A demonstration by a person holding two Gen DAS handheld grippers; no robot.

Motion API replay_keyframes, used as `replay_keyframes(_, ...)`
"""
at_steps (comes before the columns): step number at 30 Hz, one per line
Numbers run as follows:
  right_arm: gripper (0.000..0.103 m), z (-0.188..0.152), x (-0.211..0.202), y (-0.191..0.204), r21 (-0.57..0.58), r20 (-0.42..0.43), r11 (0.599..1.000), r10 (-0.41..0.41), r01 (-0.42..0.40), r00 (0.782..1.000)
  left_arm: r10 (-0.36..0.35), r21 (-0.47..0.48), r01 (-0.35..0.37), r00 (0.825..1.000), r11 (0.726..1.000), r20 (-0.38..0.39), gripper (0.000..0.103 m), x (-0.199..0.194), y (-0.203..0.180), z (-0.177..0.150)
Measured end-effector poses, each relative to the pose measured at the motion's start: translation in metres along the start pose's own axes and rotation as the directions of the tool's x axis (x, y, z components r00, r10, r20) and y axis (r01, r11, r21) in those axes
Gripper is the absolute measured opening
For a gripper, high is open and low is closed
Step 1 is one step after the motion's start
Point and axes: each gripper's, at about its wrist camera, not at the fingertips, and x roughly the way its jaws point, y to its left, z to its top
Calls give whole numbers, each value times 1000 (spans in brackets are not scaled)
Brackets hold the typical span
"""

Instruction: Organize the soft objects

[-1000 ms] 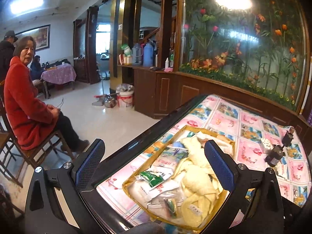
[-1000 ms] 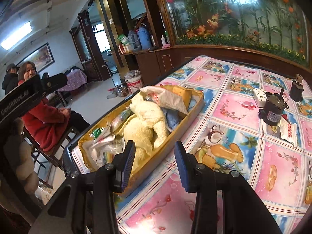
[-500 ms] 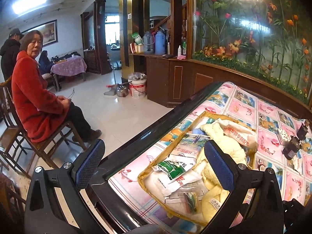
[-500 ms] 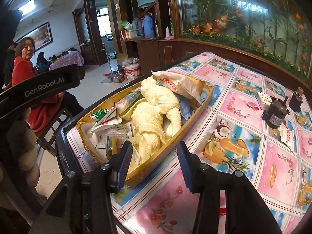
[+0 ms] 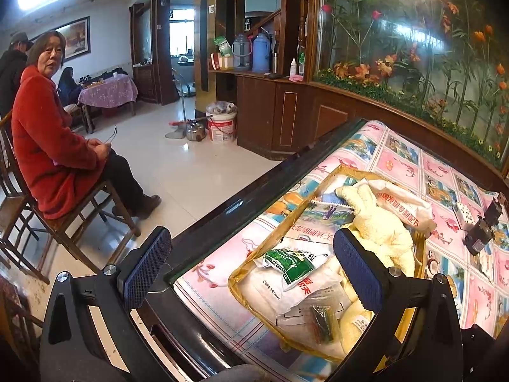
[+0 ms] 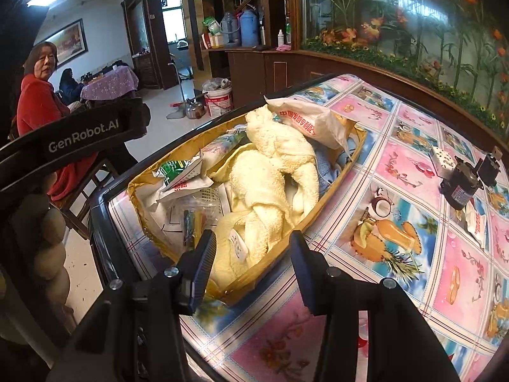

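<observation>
Right wrist: tool [image 6: 251,270] agape above towels [image 6: 273,191].

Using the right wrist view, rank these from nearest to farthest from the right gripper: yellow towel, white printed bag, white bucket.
From the right gripper:
1. Yellow towel, in the tray just ahead.
2. White printed bag, at the tray's far end.
3. White bucket, on the floor beyond the table.

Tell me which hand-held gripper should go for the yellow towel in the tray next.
Right, probably. The right hand-held gripper is open with the yellow towel just beyond its fingertips, inside the gold tray. The left hand-held gripper, also open, straddles the table edge and faces the packets instead.
</observation>
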Motion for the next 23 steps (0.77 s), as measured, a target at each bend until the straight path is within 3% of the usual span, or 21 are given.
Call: replay_keyframes(23,48,1,6,6,-7,-24,1000,25,-25,999,-10,20,11,997,1000,-72,103,15,-4,-2)
